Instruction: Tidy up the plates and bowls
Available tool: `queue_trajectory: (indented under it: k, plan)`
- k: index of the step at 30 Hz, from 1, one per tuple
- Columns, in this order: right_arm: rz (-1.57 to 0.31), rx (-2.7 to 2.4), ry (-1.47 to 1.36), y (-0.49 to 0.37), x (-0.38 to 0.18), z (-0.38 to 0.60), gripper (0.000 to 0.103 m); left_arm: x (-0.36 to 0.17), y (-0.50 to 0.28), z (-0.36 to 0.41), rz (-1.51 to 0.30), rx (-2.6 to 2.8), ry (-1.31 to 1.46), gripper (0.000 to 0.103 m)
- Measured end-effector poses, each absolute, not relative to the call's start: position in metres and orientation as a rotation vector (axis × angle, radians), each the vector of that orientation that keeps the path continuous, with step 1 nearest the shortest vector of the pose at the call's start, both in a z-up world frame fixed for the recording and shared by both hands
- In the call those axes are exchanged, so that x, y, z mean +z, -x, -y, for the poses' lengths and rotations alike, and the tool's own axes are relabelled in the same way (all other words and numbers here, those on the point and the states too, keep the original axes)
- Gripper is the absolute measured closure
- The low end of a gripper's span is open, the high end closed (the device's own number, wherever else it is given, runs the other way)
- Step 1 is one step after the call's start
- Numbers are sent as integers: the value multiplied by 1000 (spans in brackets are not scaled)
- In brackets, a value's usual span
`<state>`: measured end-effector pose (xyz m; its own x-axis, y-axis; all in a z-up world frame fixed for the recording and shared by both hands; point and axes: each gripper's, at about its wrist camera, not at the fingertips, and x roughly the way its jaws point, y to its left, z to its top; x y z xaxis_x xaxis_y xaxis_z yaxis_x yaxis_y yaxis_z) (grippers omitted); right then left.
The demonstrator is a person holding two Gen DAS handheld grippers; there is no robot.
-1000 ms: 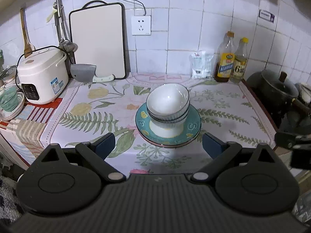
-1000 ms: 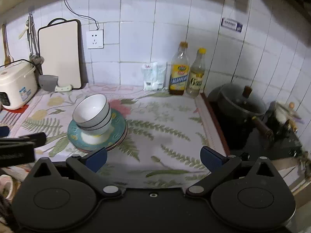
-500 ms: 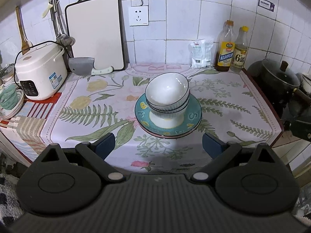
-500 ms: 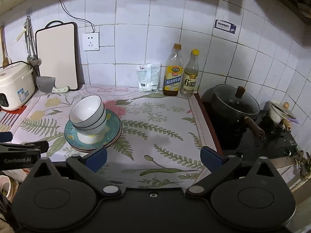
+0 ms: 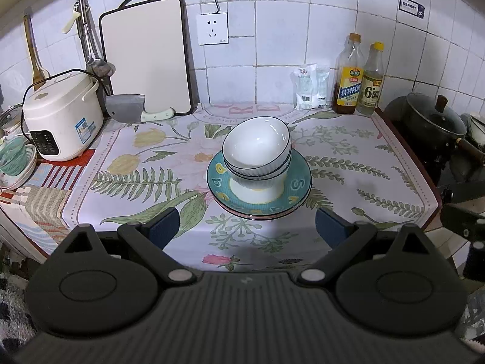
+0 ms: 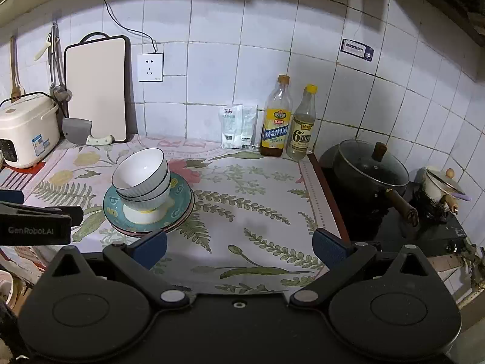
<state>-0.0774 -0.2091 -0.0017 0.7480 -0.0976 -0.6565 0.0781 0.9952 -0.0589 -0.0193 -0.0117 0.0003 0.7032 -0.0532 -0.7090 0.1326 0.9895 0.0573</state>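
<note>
Both grippers have pulled back from the bench since 1 s ago. Bowls (image 5: 256, 151) sit nested, tilted, on stacked plates (image 5: 298, 182) near bench middle. Left gripper (image 5: 248, 227) & right gripper (image 6: 239, 247) fingers wide, empty. Stacking looks done; nothing left, I judge.

Three bowls (image 5: 256, 148) stacked, two plates (image 5: 259, 203) beneath — two bottles (image 5: 348, 75), one rice cooker (image 5: 62, 115), one pot (image 5: 430, 121).

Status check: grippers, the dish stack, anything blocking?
Left gripper open, empty. Right gripper open, empty. Bowls tilted on plates, untouched. Nothing blocking.
</note>
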Motion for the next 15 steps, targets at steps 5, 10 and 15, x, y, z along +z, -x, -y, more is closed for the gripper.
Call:
queue_trajectory:
  k: [5, 10, 15]
  plan:
    - [-708, -102, 35, 77, 1, 209, 0, 2, 22, 15, -781, -101, -118, 6]
    - [-700, -105, 37, 77, 1, 208, 0, 4, 24, 18, -776, -107, -122, 6]
    - [-654, -166, 54, 78, -2, 208, 0, 4, 27, 18, -762, -117, -116, 6]
